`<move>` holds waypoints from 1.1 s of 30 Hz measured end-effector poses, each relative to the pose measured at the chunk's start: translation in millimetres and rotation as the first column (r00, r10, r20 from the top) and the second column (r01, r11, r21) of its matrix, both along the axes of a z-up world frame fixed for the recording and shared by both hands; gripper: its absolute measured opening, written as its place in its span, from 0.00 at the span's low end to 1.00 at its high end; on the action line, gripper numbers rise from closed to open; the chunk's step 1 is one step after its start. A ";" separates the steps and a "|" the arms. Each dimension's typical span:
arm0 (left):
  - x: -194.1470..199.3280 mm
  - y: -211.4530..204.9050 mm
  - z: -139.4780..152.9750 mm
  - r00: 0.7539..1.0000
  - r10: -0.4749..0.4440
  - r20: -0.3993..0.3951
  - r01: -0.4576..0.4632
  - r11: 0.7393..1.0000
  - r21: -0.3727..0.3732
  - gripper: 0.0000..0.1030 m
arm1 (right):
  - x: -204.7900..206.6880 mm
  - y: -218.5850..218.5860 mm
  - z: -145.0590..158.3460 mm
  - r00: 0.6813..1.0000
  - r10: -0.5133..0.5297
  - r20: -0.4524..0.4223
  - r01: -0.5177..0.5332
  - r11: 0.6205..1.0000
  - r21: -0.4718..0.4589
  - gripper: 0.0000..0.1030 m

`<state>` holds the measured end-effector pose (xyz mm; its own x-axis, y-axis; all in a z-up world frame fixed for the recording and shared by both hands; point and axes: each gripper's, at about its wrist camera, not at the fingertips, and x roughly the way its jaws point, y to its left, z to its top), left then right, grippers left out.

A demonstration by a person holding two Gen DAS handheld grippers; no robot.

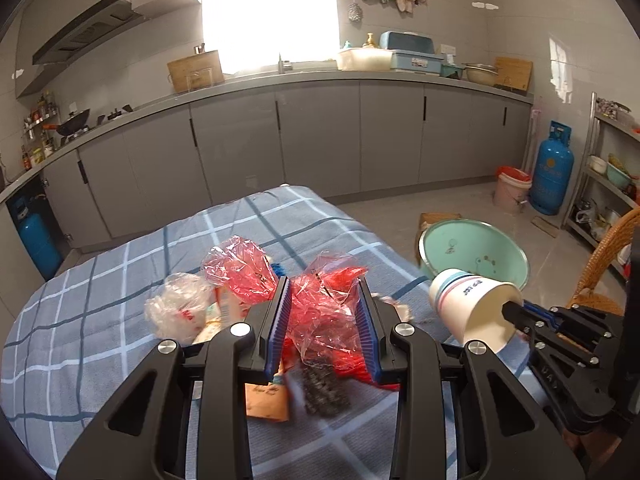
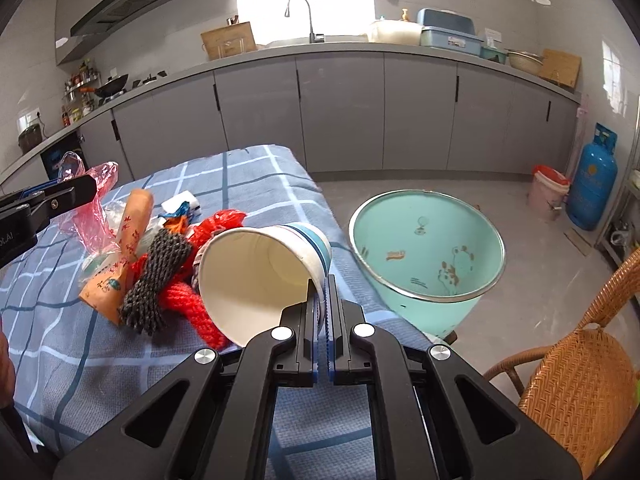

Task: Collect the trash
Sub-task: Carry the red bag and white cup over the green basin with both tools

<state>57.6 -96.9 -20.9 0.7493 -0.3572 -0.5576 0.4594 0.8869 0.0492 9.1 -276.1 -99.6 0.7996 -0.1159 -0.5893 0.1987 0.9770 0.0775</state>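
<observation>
Right gripper (image 2: 322, 300) pinches the paper cup (image 2: 260, 276) rim.
Left gripper (image 1: 324, 320) spread around pink plastic (image 1: 320, 312); contact unclear.

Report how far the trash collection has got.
Done: nothing visibly; no trash shows in the green bin, though its bottom is partly hidden. In hand: the right gripper is shut on the paper cup; the left gripper is open around the red plastic bag. Left: the net, wrappers and bags on the checked cloth.
</observation>
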 end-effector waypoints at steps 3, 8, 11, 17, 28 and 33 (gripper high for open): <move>4.4 -12.6 1.4 0.999 -0.029 -0.018 0.029 1.000 -0.012 0.32 | 0.5 -8.8 0.7 1.000 -0.017 0.004 0.016 1.000 0.009 0.04; 11.3 -37.3 -6.0 0.995 -0.082 -0.061 0.081 0.997 -0.018 0.32 | 5.0 -24.7 0.1 0.999 -0.048 0.012 0.048 0.999 0.020 0.04; 16.3 -51.7 -8.3 0.988 -0.126 -0.092 0.122 0.992 -0.038 0.32 | 9.7 -36.5 0.7 0.997 -0.071 0.016 0.071 0.997 0.029 0.04; 20.6 -85.2 -5.2 0.975 -0.210 -0.076 0.205 0.977 -0.061 0.32 | 20.5 -64.9 -2.1 0.992 -0.124 0.007 0.123 0.992 0.041 0.04; 39.1 -143.3 -17.8 0.949 -0.310 -0.050 0.308 0.950 -0.044 0.32 | 43.3 -114.6 -10.2 0.980 -0.199 -0.010 0.199 0.978 0.056 0.04; 45.6 -169.7 -29.1 0.930 -0.365 -0.049 0.363 0.931 -0.048 0.32 | 55.2 -132.3 -20.5 0.976 -0.218 -0.030 0.219 0.974 0.062 0.04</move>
<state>103.1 -266.6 -50.0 0.5320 -0.6206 -0.5760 0.7520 0.6590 -0.0156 64.3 -408.4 -120.1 0.7457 -0.2476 -0.6186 0.4090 0.9030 0.1316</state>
